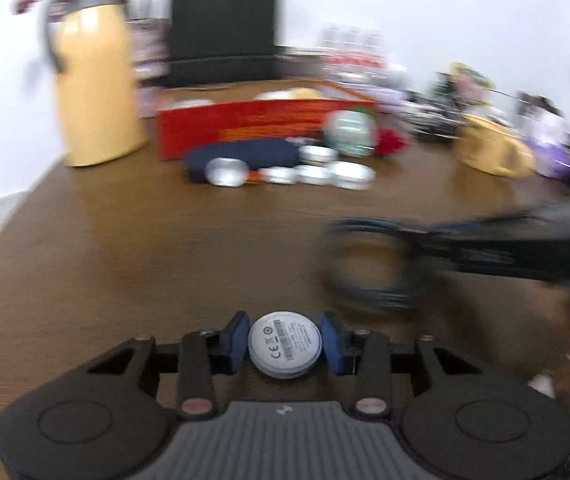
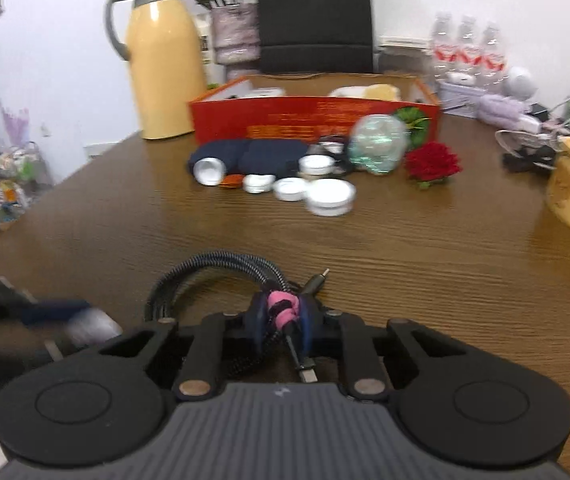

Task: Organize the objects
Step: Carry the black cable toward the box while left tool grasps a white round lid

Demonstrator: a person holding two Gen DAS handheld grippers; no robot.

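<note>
Left gripper: pads closed against round white puck, near side of red box. Right gripper: clamped on coiled cable at its pink tie, also nearside. Step: carrying. Next, probably: reach over box, release inside.

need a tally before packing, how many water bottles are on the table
3, standing in a row at the far right behind the red box: left bottle, middle bottle, right bottle. More may be hidden.
</note>
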